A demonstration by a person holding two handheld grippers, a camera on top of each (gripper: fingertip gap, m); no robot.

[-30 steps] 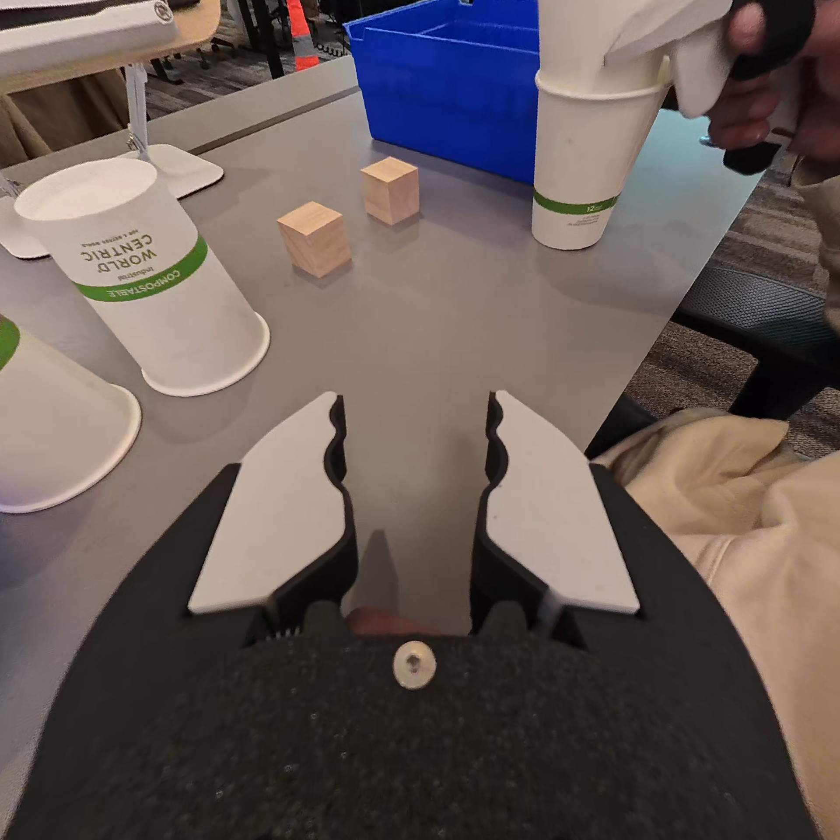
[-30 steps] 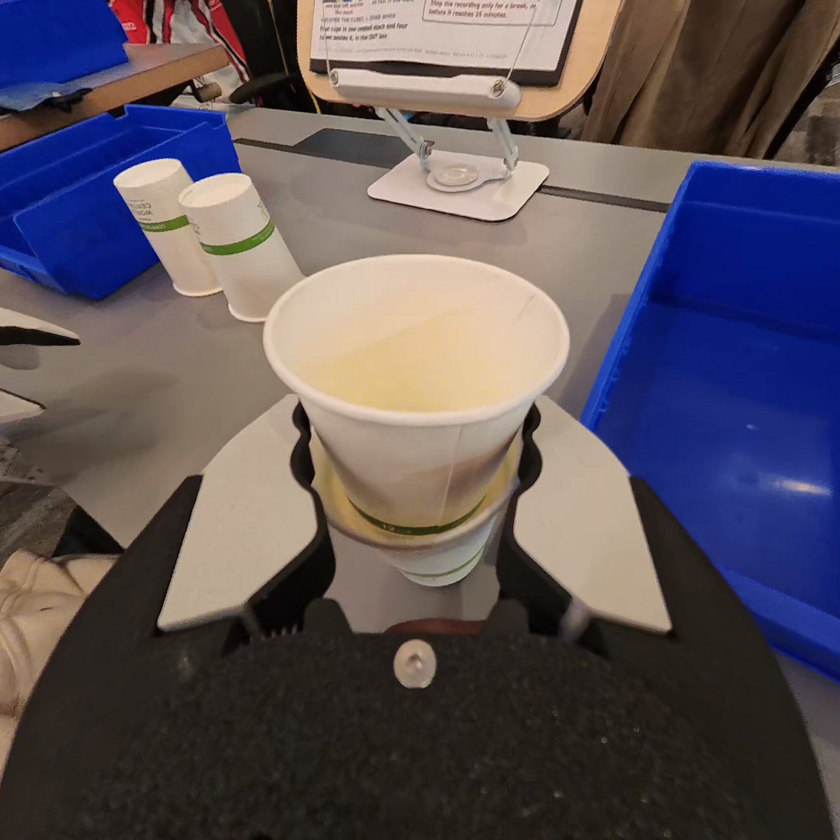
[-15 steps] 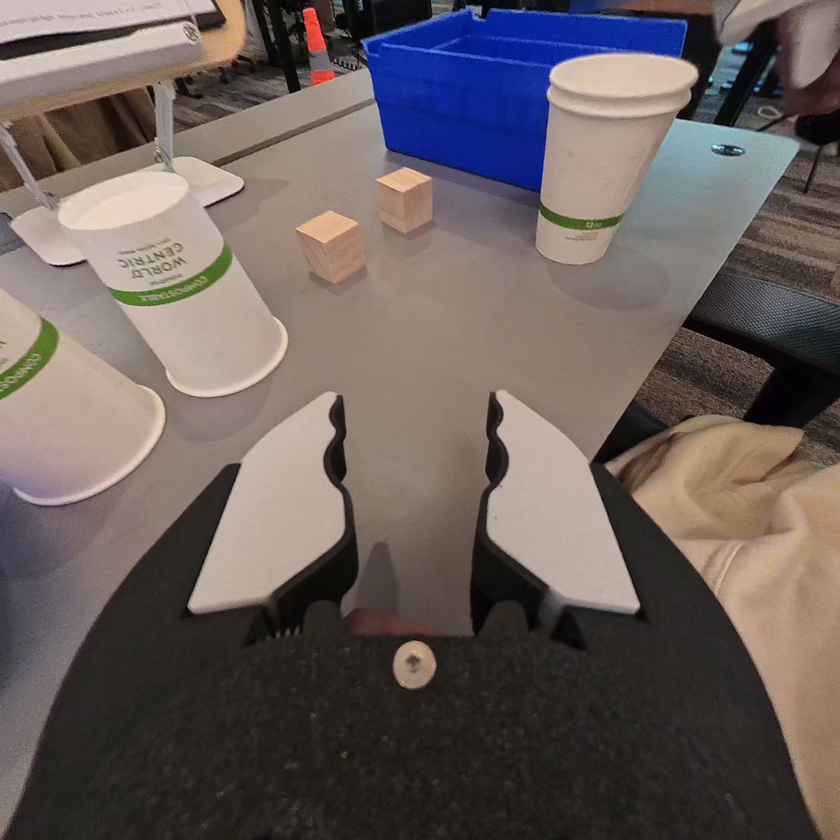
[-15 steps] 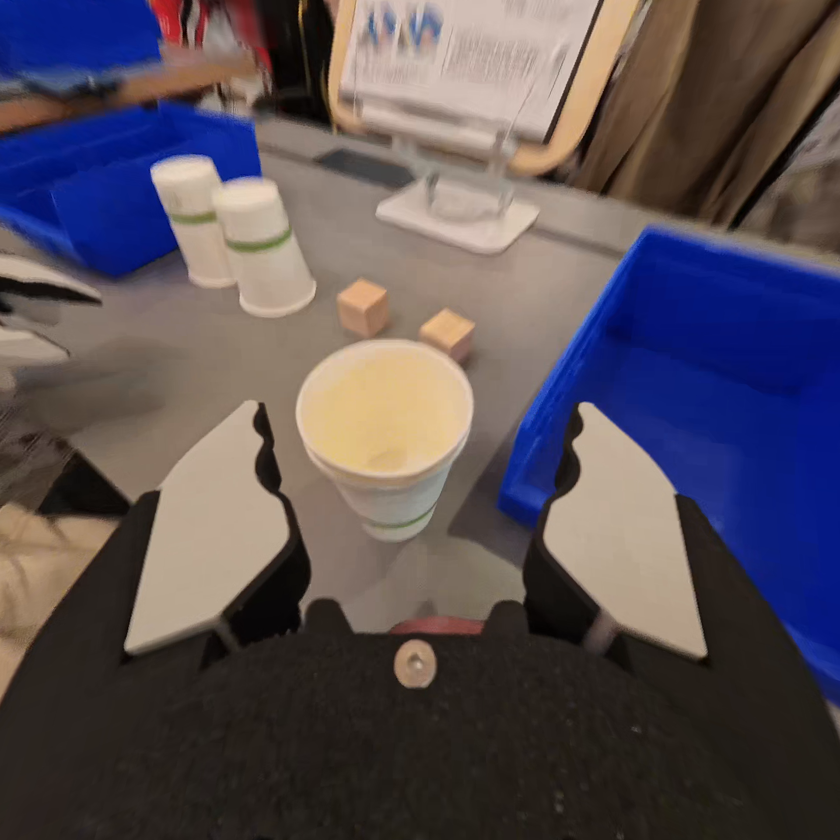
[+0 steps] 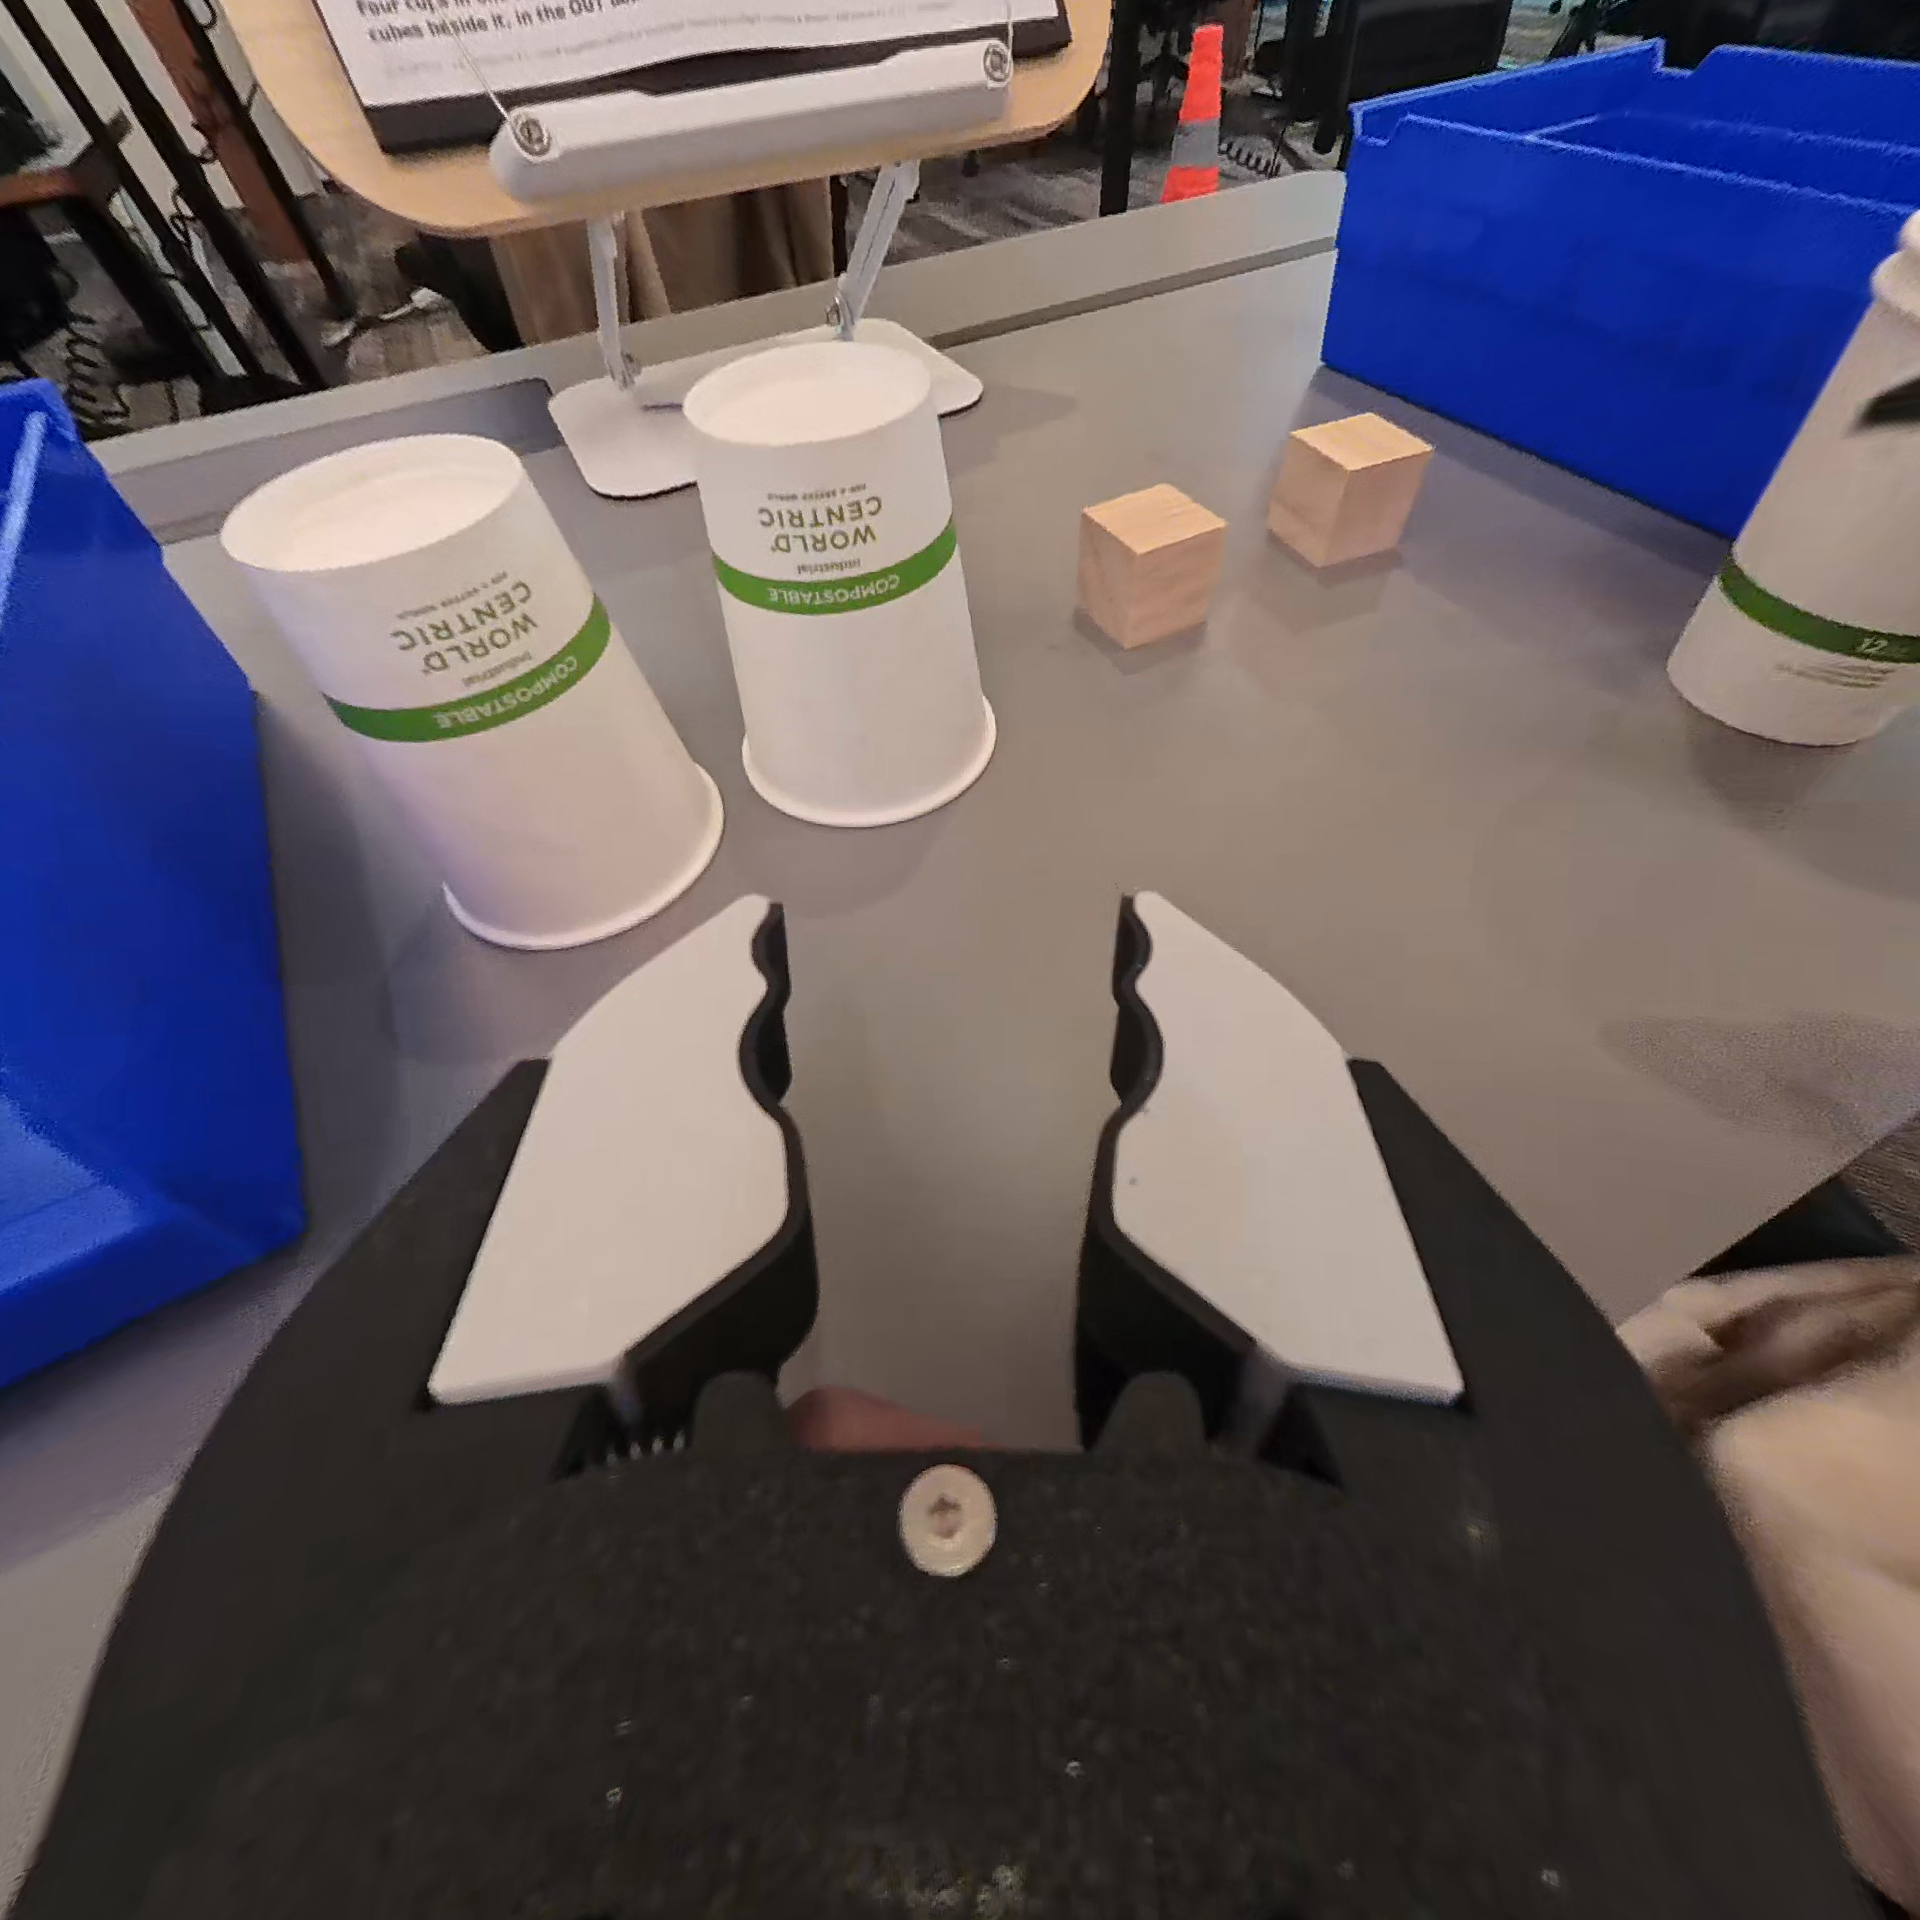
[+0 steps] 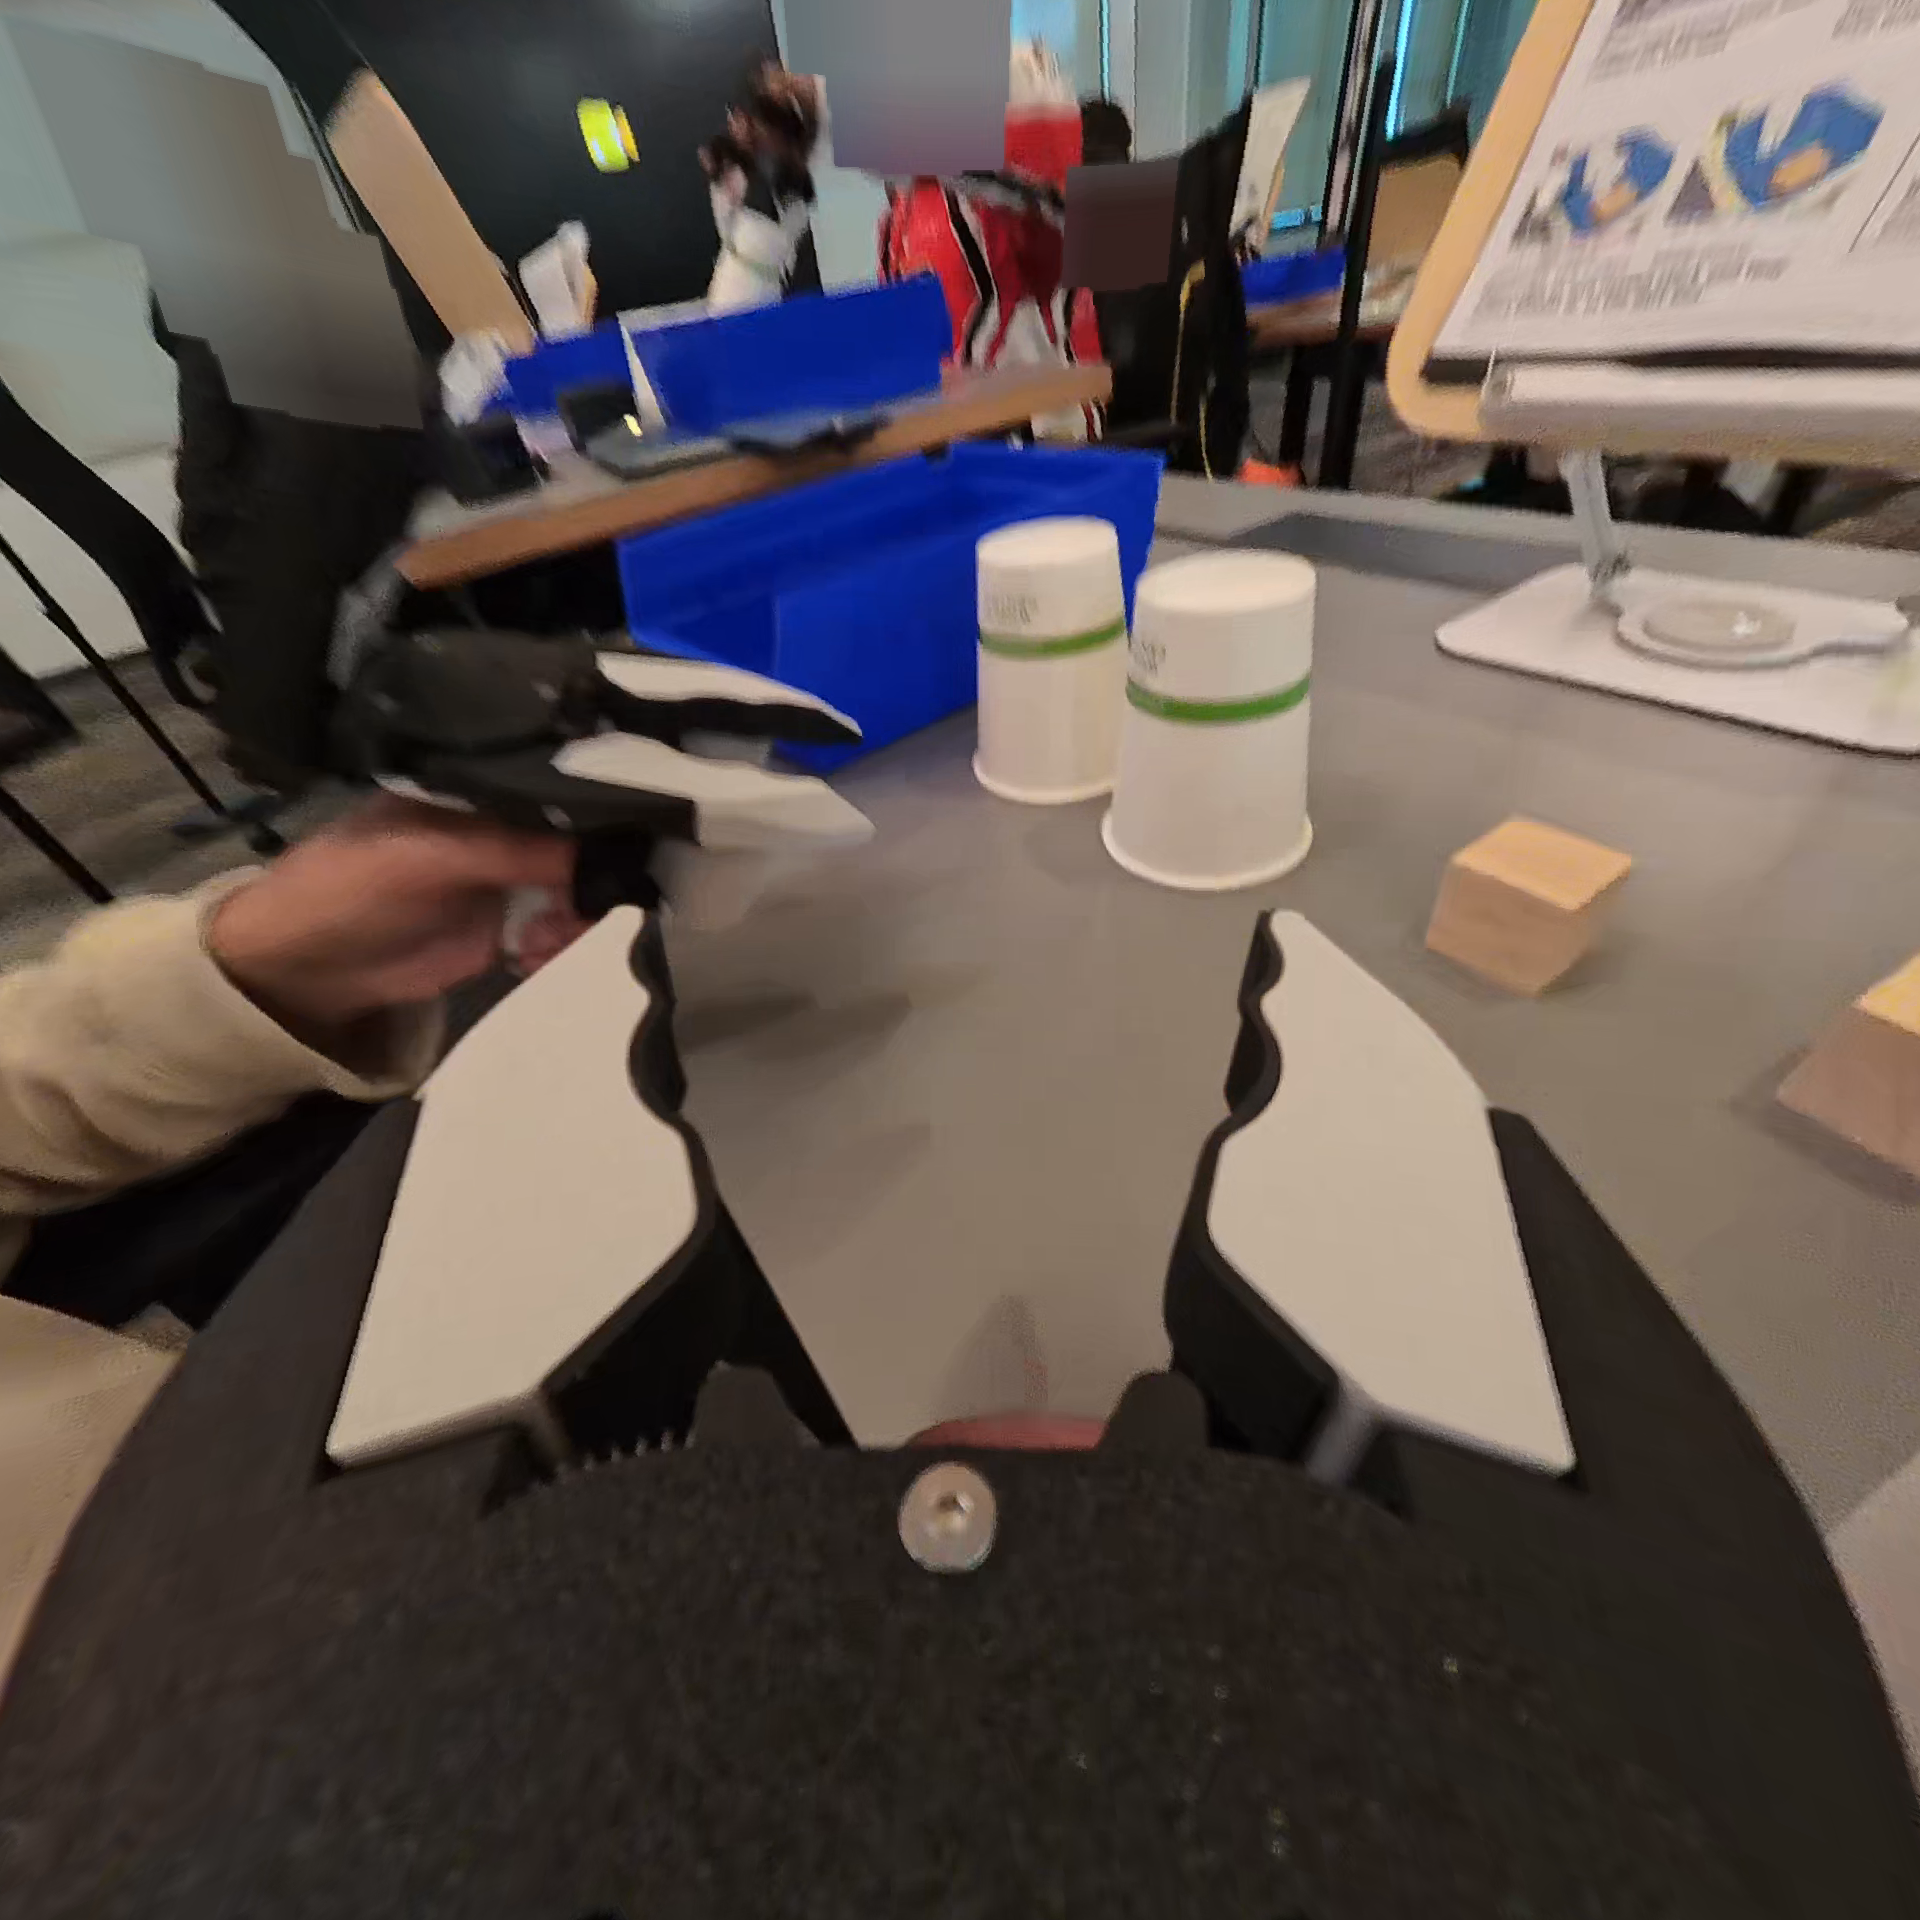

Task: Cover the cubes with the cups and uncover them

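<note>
Two white paper cups with green bands stand upside down on the grey table: one (image 5: 852, 592) near the middle and one (image 5: 478, 686) to its left. They also show in the right wrist view (image 6: 1210, 727) (image 6: 1049, 660). Two wooden cubes (image 5: 1148, 561) (image 5: 1345, 488) lie bare to the right of them. An upright stack of cups (image 5: 1829, 561) stands at the right edge. My left gripper (image 5: 948, 914) is open and empty, short of the inverted cups. My right gripper (image 6: 951, 935) is open and empty, with one cube (image 6: 1522, 899) ahead to its right.
A blue bin (image 5: 1621, 239) stands at the back right and another (image 5: 114, 904) at the left. A document stand with a white base (image 5: 665, 436) is behind the cups. The left gripper and a hand (image 6: 436, 894) show in the right wrist view.
My right gripper let go of the stacked upright cups, opened wide, pulled back and swung left. My left gripper turned left, bringing the two inverted cups to the middle of its view.
</note>
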